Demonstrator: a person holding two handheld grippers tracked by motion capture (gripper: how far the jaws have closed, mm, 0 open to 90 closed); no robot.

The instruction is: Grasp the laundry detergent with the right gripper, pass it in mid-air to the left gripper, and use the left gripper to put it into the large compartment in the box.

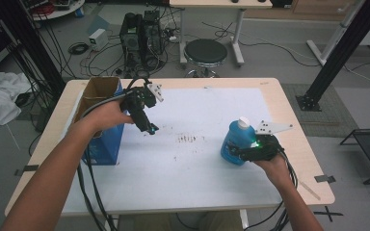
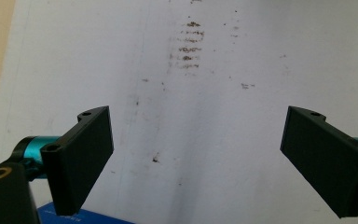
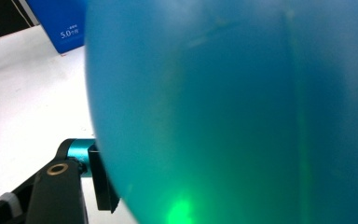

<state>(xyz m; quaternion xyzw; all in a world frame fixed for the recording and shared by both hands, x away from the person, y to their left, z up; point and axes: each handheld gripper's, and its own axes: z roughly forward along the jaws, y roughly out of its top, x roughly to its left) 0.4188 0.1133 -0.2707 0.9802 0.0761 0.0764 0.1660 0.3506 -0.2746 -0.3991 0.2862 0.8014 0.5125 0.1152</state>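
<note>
Blue bottle [image 3: 242,112] clamped in right tongs [image 1: 250,150]; left tongs [image 1: 150,128] apart beside cardboard box [image 1: 101,91].

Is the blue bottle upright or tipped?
Upright: the blue bottle stands on the table, white cap up, with the right gripper at its side.

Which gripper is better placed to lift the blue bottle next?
Right. The right gripper is already pressed against the blue bottle, its jaws around the body. The left gripper hangs open and empty over the white mat, beside the blue box.
</note>
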